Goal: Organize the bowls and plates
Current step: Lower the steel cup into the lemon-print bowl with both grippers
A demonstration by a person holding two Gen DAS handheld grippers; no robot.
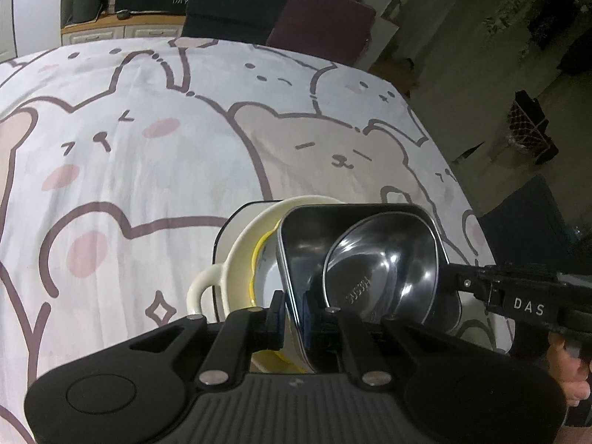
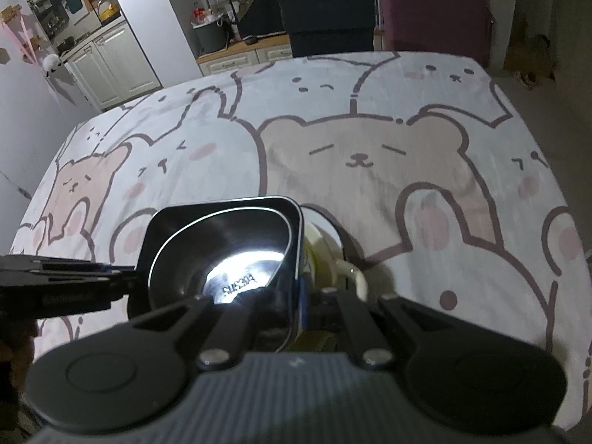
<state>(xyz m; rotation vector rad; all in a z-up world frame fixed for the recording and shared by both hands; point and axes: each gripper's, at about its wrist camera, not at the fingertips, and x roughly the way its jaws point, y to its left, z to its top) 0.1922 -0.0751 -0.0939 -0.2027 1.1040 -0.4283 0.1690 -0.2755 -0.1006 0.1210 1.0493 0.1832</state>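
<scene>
A square steel dish (image 1: 307, 244) with a round steel bowl (image 1: 381, 270) nested inside is held from both sides. My left gripper (image 1: 292, 307) is shut on its near rim. My right gripper (image 1: 449, 277) comes in from the right, shut on the opposite rim. Under the dish sits a cream handled bowl (image 1: 240, 251) with a yellow inside, on a white dark-rimmed plate (image 1: 225, 229). In the right wrist view the right gripper (image 2: 301, 296) pinches the square dish (image 2: 177, 229) by its right rim, the left gripper (image 2: 133, 277) its left rim. I cannot tell whether the dish touches the cream bowl (image 2: 318, 248).
A tablecloth (image 1: 148, 148) printed with bears and rabbits covers the table. A dark chair (image 2: 329, 14) and a maroon chair (image 2: 433, 14) stand at the far edge. The table's right edge drops to the floor (image 1: 481, 129). A person's hand (image 1: 569, 370) holds the right gripper.
</scene>
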